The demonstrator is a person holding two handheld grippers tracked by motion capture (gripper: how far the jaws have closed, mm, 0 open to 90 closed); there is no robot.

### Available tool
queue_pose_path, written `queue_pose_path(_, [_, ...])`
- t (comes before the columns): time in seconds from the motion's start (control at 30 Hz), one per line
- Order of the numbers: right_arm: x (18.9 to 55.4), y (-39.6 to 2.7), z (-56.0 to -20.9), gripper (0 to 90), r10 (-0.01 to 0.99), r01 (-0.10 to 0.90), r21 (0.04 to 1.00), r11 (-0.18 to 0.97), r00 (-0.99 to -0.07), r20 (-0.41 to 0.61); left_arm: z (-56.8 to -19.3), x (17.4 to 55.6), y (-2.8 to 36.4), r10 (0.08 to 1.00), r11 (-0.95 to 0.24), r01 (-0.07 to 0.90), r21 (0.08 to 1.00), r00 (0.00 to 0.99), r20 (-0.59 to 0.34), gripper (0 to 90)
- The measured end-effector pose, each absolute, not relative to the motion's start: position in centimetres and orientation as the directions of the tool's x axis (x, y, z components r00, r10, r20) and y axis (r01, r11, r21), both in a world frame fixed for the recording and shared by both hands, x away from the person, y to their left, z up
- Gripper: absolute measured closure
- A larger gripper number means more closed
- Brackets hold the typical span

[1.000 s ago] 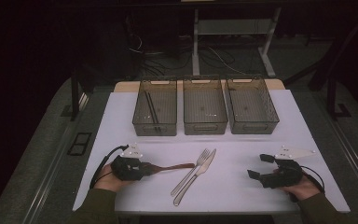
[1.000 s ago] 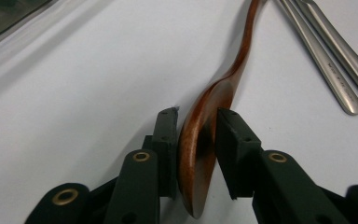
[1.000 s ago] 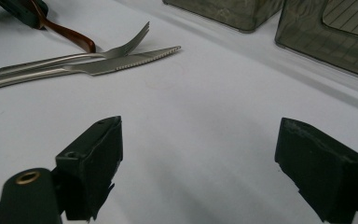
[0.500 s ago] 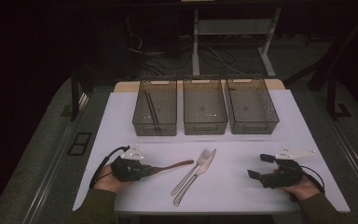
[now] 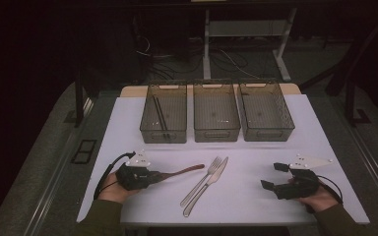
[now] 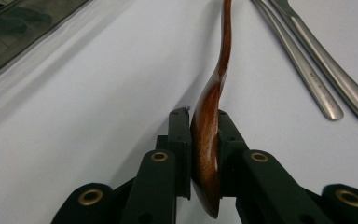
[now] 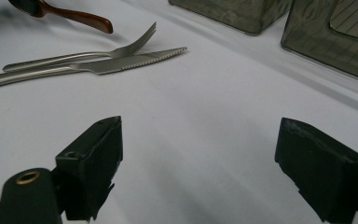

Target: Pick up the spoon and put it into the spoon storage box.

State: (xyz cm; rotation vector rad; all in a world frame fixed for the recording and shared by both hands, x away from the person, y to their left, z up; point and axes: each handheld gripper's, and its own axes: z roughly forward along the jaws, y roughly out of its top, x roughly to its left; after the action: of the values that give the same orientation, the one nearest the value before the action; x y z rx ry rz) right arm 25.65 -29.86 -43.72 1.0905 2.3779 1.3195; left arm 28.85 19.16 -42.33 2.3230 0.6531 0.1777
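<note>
1. High view, near edge: left claw (image 5: 152, 175) in the person's left hand (image 5: 112, 188), low on the white bench (image 5: 256, 206). Its jaws have just been closing and now clamp the bowl end of a brown wooden spoon (image 5: 179, 171).
2. Left gripper view: spoon (image 6: 209, 140) stands on edge between the two pads, both pressing on it; its handle runs forward and away over the bench.
3. High view, near right: right claw (image 5: 274, 176) in the right hand (image 5: 320, 196), jaws wide apart with nothing between them, well apart from the cutlery.
4. Right gripper view: bare bench surface between the spread jaws.
5. Mid bench: fork (image 5: 202, 180) and knife (image 5: 207, 186) lying side by side, touching, tips pointing away from the person, just right of the spoon's handle tip.
6. Far: three clear bins in a row. Left bin (image 5: 164, 135) holds dark sticks; middle bin (image 5: 216, 132) and right bin (image 5: 267, 132) follow to its right.
</note>
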Motion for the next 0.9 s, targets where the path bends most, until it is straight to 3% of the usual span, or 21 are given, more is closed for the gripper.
queue_pose_path(0.9, [26.2,-29.5,-44.2,10.8,0.708,0.501,0.805,0.318,-0.69,0.149,-39.2,30.7,18.0,0.532,-0.529,0.386,0.756,0.845,-0.059,79.5])
